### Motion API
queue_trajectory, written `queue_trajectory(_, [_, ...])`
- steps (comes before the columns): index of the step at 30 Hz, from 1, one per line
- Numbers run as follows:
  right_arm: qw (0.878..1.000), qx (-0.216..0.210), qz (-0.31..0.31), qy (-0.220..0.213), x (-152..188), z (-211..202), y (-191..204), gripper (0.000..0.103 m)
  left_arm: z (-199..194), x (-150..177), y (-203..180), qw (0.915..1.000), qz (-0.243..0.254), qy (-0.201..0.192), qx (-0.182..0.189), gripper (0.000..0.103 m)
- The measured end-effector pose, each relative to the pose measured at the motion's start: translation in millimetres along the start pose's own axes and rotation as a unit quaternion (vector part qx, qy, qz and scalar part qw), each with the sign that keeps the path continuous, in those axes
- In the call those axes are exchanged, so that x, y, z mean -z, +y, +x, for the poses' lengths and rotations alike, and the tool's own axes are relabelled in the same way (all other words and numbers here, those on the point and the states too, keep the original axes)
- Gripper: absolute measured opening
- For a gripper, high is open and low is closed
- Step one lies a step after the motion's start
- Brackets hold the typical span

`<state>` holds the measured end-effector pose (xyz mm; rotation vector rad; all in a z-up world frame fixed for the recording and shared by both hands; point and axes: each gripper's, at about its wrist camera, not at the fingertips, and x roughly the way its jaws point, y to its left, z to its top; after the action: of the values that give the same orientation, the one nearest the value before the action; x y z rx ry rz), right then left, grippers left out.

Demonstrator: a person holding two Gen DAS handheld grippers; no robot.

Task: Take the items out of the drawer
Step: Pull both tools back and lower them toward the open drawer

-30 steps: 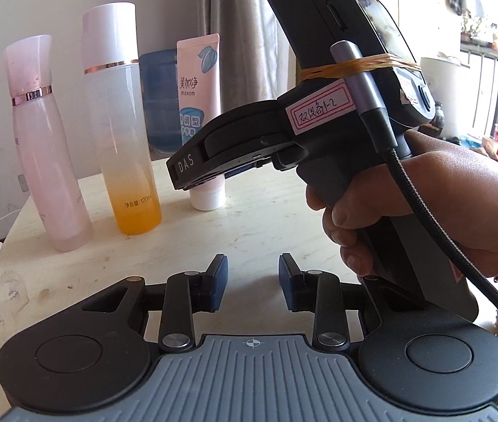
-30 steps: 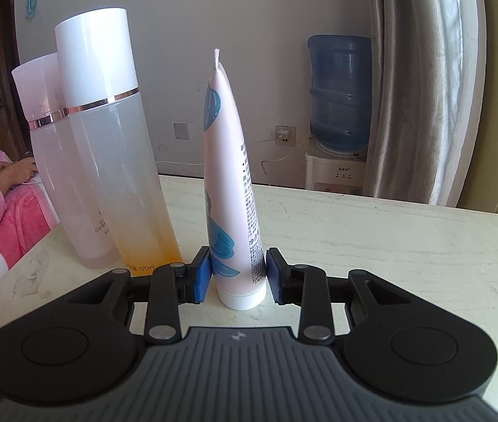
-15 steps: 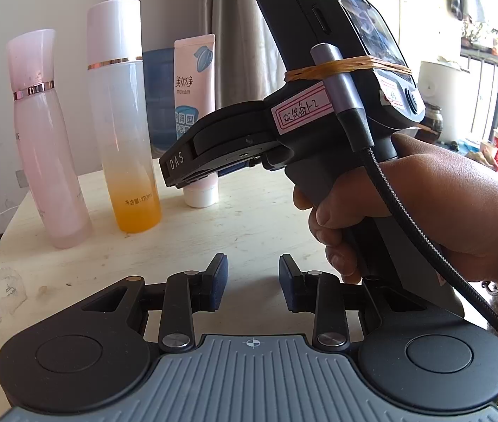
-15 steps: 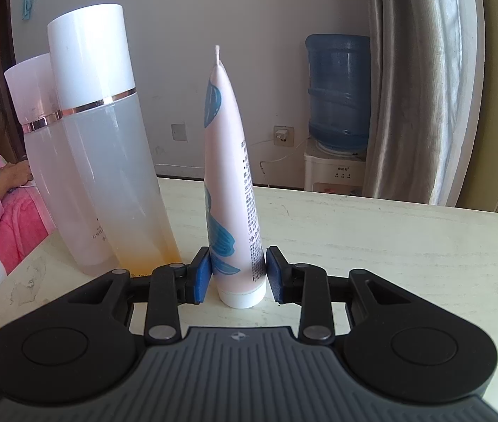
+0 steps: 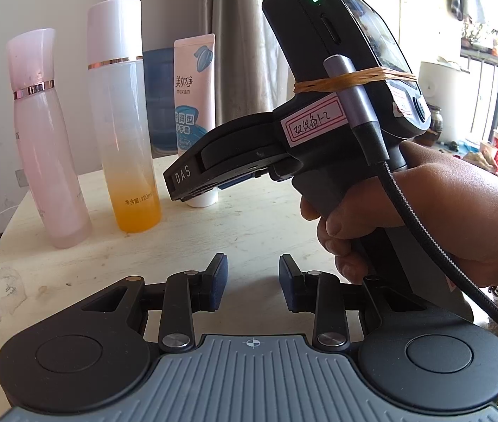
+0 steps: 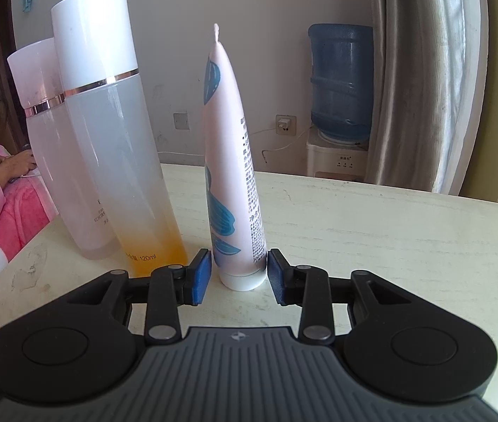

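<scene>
The hand-cream tube (image 6: 235, 190) stands upright on its white cap on the pale tabletop (image 6: 389, 239), right between the blue pads of the right gripper (image 6: 238, 274). Those jaws have just been easing apart: there is a sliver of daylight on the left pad's side, and the right pad sits at the tube's edge without squeezing it, so the tube stands on its own. Just to its left stands the clear bottle with orange liquid (image 6: 115, 161) and its white cap, and tucked behind that the frosted pink bottle (image 6: 55, 161). A blue water jug (image 6: 342, 84) sits on its dispenser against the far wall, beside the curtain (image 6: 421, 77).

From the left wrist view, the left gripper (image 5: 253, 277) hovers over bare tabletop, fingers set at a narrow gap with nothing between them. Ahead of it the person's right hand (image 5: 407, 211) wraps the handle of the other gripper, whose nose reaches the tube (image 5: 194, 105).
</scene>
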<state>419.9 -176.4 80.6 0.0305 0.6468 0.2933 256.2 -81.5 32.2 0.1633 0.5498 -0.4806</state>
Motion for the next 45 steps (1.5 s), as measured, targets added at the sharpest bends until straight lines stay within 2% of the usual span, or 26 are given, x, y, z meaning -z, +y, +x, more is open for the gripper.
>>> queue_trajectory(3, [1.000, -0.001, -0.003, 0.001, 1.0, -5.6, 0.1, 0.039, 2.3, 0.1, -0.8, 1.0000, -0.001, 0.000, 0.000, 0.034])
queue_trajectory(6, [1.000, -0.002, -0.004, 0.002, 3.3, -14.1, -1.1, 0.049, 1.5, 1.4, 0.8, 1.0000, -0.004, 0.000, -0.004, 0.035])
queue_trajectory(9, [1.000, -0.003, -0.004, 0.002, 9.2, -28.9, -5.1, 0.050, -1.0, 4.0, 0.7, 0.9999, -0.003, 0.001, -0.010, 0.035])
queue_trajectory(17, [0.999, -0.020, 0.018, -0.021, 35.9, -97.4, -25.2, 0.056, -26.7, 16.8, 4.1, 0.9996, -0.026, 0.013, -0.006, 0.035])
queue_trajectory(21, [0.999, -0.035, 0.026, -0.026, 59.6, -136.1, -27.2, 0.057, -44.9, 23.2, 6.2, 0.9989, -0.043, 0.017, 0.002, 0.035])
queue_trajectory(25, [0.997, -0.050, 0.042, -0.030, 87.1, -169.7, -25.9, 0.058, -80.6, 33.2, -8.2, 0.9992, -0.031, 0.021, -0.008, 0.036])
queue_trajectory(31, [0.995, -0.062, 0.070, -0.031, 122.5, -209.5, -28.4, 0.058, -103.2, 40.5, -26.1, 0.9990, -0.028, 0.031, -0.015, 0.038])
queue_trajectory(40, [0.990, -0.062, 0.121, -0.032, 167.7, -256.5, -40.8, 0.058, -135.1, 69.3, -34.4, 0.9963, -0.060, 0.060, -0.017, 0.038])
queue_trajectory(45, [0.987, -0.058, 0.146, -0.023, 197.9, -275.5, -43.8, 0.059, -139.9, 90.7, -38.1, 0.9917, -0.094, 0.088, -0.006, 0.040])
